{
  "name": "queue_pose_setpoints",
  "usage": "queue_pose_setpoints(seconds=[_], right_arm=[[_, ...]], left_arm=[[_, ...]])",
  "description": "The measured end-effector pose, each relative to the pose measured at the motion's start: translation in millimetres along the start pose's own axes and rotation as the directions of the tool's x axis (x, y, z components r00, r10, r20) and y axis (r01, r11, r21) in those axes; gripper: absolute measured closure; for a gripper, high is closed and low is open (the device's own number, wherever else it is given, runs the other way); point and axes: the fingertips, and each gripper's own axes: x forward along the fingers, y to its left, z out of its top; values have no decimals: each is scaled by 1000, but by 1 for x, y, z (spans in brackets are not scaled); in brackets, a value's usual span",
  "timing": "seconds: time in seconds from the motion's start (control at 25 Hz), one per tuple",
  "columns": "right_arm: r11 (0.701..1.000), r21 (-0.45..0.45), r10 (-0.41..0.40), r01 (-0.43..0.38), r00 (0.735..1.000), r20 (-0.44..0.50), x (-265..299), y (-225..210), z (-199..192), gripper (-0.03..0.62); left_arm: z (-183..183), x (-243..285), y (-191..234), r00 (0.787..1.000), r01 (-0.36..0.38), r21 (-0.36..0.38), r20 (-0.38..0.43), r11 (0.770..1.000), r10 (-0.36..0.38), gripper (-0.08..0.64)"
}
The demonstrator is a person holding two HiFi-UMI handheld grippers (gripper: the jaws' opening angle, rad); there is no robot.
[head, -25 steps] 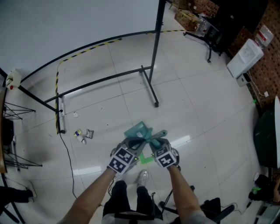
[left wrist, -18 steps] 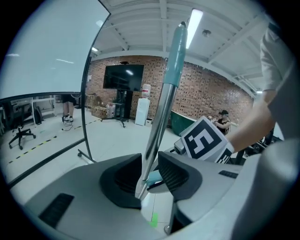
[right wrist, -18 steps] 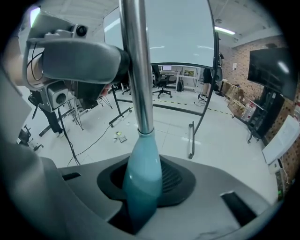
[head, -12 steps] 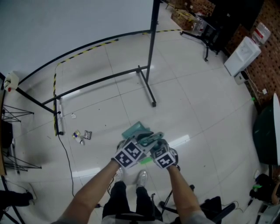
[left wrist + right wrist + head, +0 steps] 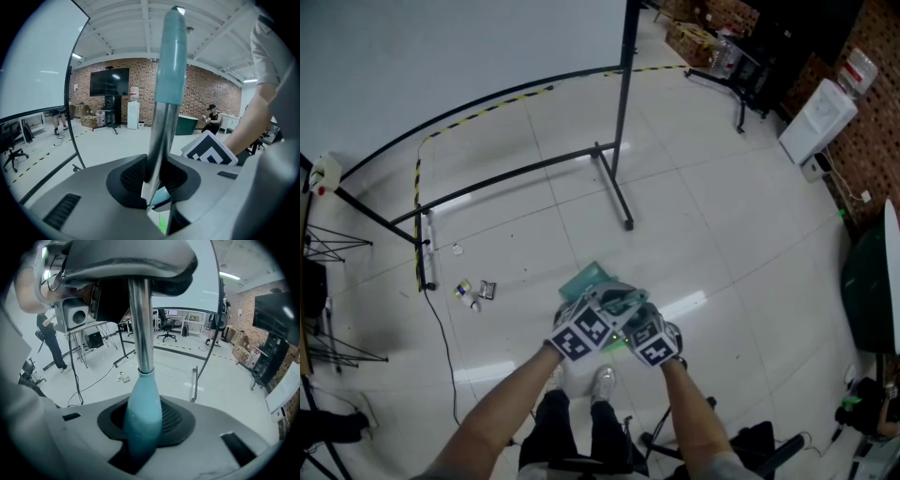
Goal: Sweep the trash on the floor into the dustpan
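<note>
Left claw: its jaws have just been closing and now press from both sides on a steel shaft, which stands between the dark pads.
Steel shaft: it rises steeply out of the left claw and ends in a teal end grip, which is free in the air.
Right claw: partly open, with the jaws closed round a teal handle grip that fills the gap between the pads.
Teal handle grip: a steel tube comes out of its top and runs up to the grey body of the left claw.
Which handle belongs to which tool: I cannot tell.
Both claws: in the head view they are close together, side by side, in front of the person's body and pointing down.
Dustpan: teal, just beyond the tips of the two claws and low over the floor; whether it touches the floor I cannot tell.
Trash: a few small pieces lie together on the white tiles, to the left of the dustpan and well apart from it, near the foot of a black frame.
Cable: thin and black, it runs over the floor just beside the trash.
</note>
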Motion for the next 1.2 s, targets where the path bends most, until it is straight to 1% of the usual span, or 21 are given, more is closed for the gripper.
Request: queue_pose_setpoints(seconds=[0.2, 0.36, 0.6, 0.68, 0.76, 0.8, 0.88, 1.04, 1.2], right_arm=[[1000, -15, 9, -9, 1000, 15, -1, 8, -1, 494], [999, -32, 16, -15, 999, 31, -2, 11, -2, 494], [1000, -21, 18, -17, 999, 44, -2, 13, -3, 494], [1000, -16, 15, -15, 999, 45, -5, 12, -6, 494], [1000, 1, 8, -8, 999, 46, -13, 5, -16, 494], [1000, 7, 4, -5, 999, 46, -16, 1, -21, 494], [1000, 5, 6, -7, 999, 43, -18, -3, -22, 494], [1000, -16, 7, -7, 999, 31, -16, -3, -20, 494], [999, -40, 2, -1, 1000, 25, -18, -1, -17, 494]], left_arm=[[-4, -5, -3, 1000, 2, -17, -6, 1000, -2, 491], [-6, -6, -5, 1000, 0, -17, -13, 1000, 0, 491], [-7, -6, -8, 1000, -1, -17, -13, 1000, 1, 492], [-7, -9, 0, 999, -32, -48, 1, 998, 32, 492], [-7, -22, 26, 996, -89, -114, 22, 990, 92, 495], [-8, -30, 38, 994, -102, -130, 24, 986, 106, 496], [-10, -38, 53, 993, -110, -137, 16, 984, 113, 499], [-20, -42, 53, 991, -136, -144, -6, 980, 136, 497], [-31, -58, 59, 981, -193, -153, -30, 969, 190, 497]])
